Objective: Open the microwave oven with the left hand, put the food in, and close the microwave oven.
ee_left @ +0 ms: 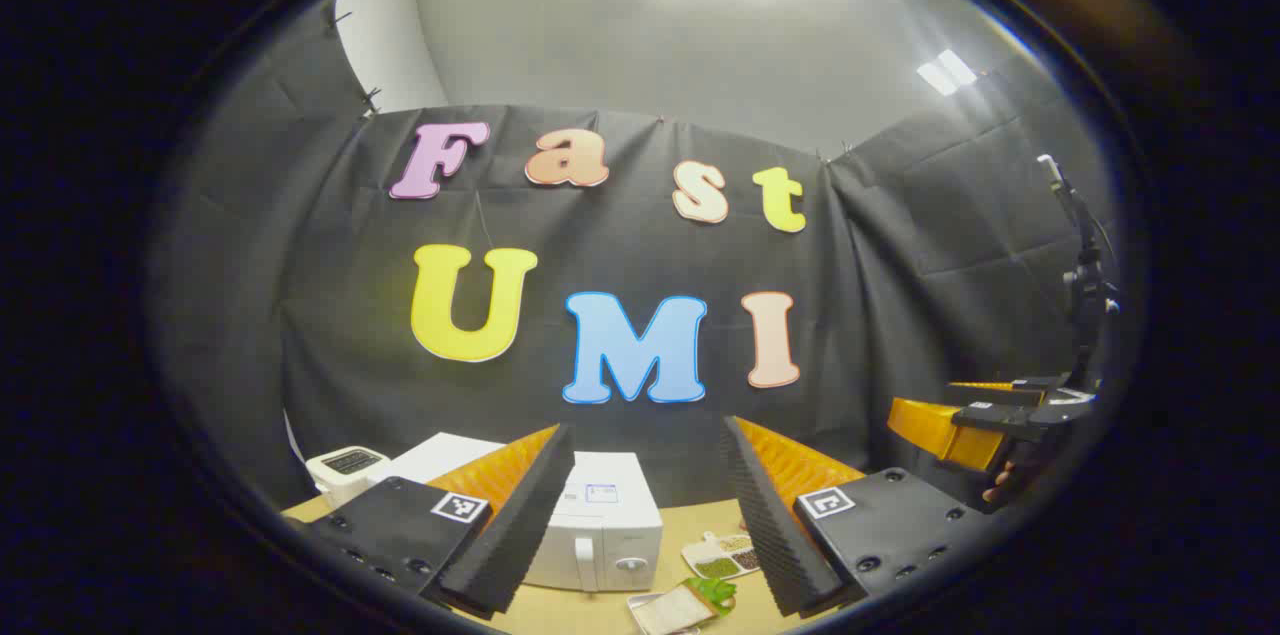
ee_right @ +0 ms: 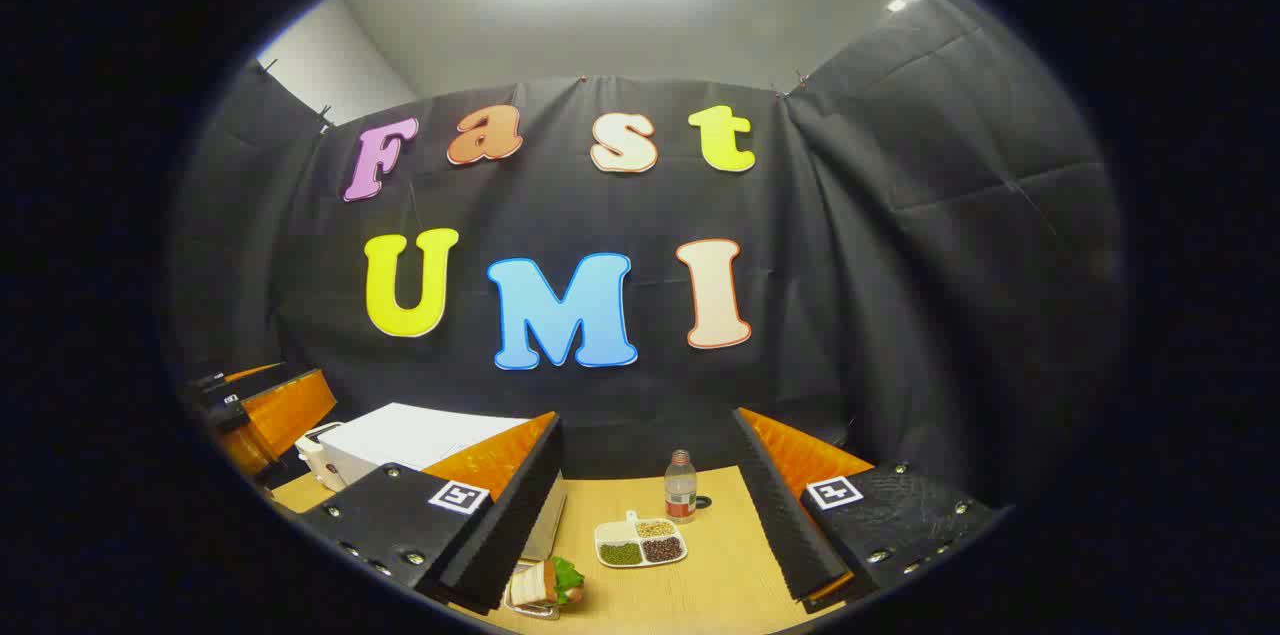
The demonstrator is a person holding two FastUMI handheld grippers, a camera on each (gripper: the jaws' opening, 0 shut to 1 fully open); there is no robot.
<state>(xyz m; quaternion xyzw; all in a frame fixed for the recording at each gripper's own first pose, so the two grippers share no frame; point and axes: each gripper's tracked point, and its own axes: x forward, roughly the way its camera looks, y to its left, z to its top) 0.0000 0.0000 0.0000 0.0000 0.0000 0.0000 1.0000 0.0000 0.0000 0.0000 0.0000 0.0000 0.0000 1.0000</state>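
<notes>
Our left hand-held gripper (ee_left: 650, 515) hangs above the tabletop (ee_left: 600, 610) with its fingers spread wide and nothing between them; same for our right hand-held gripper (ee_right: 650, 515). The white microwave (ee_left: 605, 525) sits shut, straight ahead of the left one. The sandwich on its plate (ee_right: 545, 583) lies just in front of it, a divided dish of beans (ee_right: 641, 543) and a bottle (ee_right: 680, 485) further right.

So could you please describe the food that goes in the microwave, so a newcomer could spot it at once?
Start at the white microwave on the wooden table. Just in front of it lies a sandwich on a small plate. Its green lettuce sets it apart from the divided tray of grains and the bottle.
</notes>
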